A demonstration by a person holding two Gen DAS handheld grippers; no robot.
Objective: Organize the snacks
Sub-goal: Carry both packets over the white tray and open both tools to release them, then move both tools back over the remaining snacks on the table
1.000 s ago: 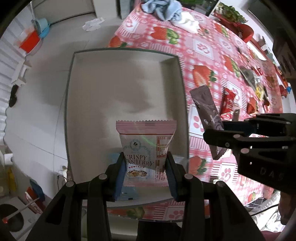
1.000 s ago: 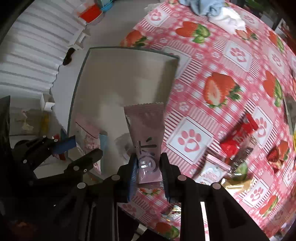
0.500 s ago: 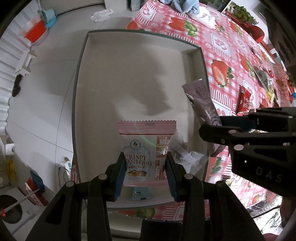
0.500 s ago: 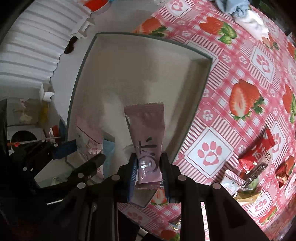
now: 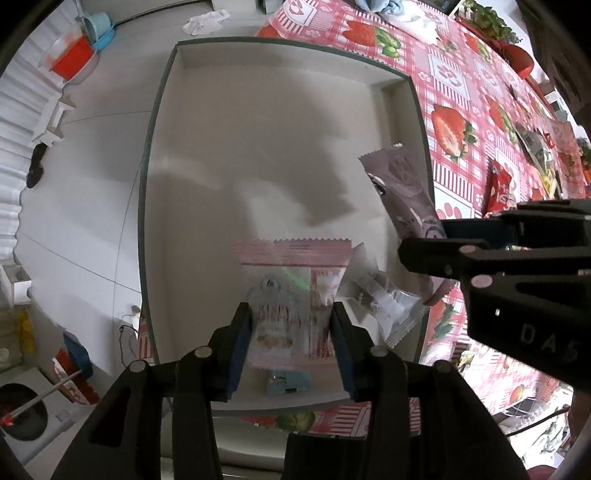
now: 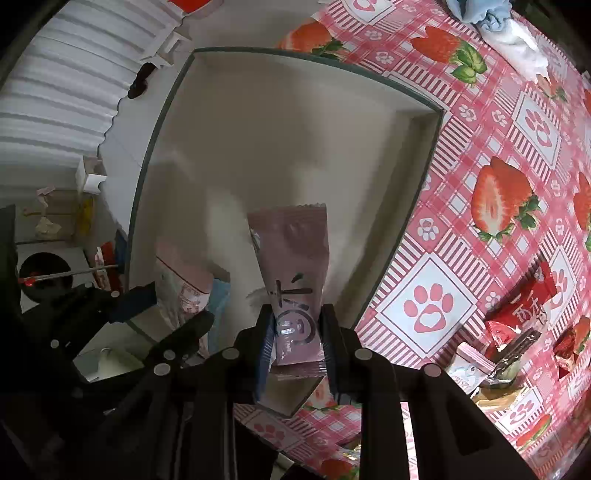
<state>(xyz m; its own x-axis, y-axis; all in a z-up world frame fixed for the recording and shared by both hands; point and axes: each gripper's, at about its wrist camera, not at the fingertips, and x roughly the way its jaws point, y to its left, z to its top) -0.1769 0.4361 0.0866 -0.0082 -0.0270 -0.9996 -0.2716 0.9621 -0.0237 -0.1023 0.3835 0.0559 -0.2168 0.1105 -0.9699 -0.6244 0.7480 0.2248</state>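
A grey-green box tray (image 5: 258,110) lies on the strawberry tablecloth. My left gripper (image 5: 290,332) points down into its near end. Its jaws are opening, and the pink-and-white cranberry packet (image 5: 291,295) between them is blurred and loose from the pads. My right gripper (image 6: 295,332) is shut on the lower end of a mauve snack packet (image 6: 291,251), held upright over the tray (image 6: 277,129) near its right wall. The left wrist view shows that mauve packet (image 5: 402,192) and the right gripper (image 5: 424,240) at the right. In the right wrist view, the left gripper (image 6: 173,306) and cranberry packet (image 6: 181,288) are at lower left.
A clear-white wrapper (image 5: 384,306) and a light-blue packet (image 5: 288,382) lie in the tray's near end. Several loose snacks (image 6: 517,314) sit on the tablecloth to the right. A blue and white cloth (image 6: 491,22) lies at the far end. The floor lies left of the tray.
Both grippers have sunk closer over the tray with their packets. The left jaws have widened and the cranberry packet, sharp before, now blurs between them.
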